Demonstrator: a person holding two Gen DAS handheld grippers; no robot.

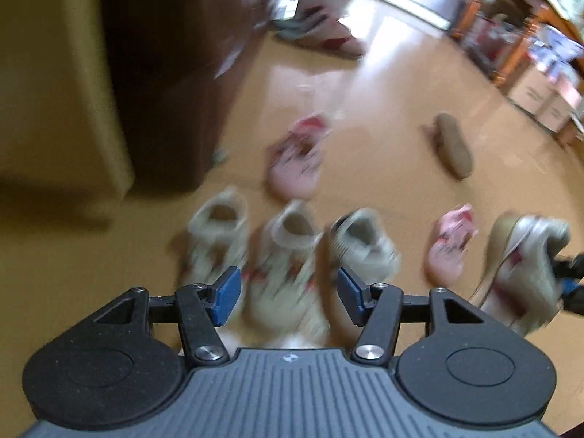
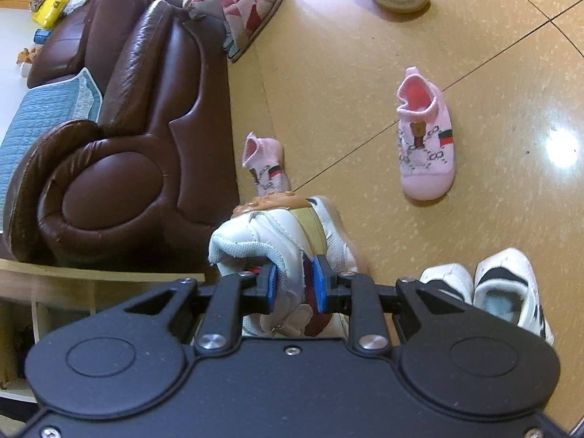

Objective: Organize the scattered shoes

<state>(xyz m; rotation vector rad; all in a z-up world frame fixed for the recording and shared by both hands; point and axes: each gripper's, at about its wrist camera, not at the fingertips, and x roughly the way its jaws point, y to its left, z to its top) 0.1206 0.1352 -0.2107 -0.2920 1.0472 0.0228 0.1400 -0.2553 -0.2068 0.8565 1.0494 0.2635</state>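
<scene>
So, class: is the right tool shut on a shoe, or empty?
Shut on a shoe. The right tool has both blue pads pressed against the collar of a white shoe, which hangs tipped above the floor.

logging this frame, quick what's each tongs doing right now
left tongs: open, nothing gripped, above the row of beige shoes.
right tongs: shut on a white sneaker, held off the floor.

brown leather sofa: on tan floor, left side | blue quilted cover: on sofa seat | yellow packet: beyond sofa, top-left corner | wooden shelf unit: beside sofa's arm, lower left
</scene>
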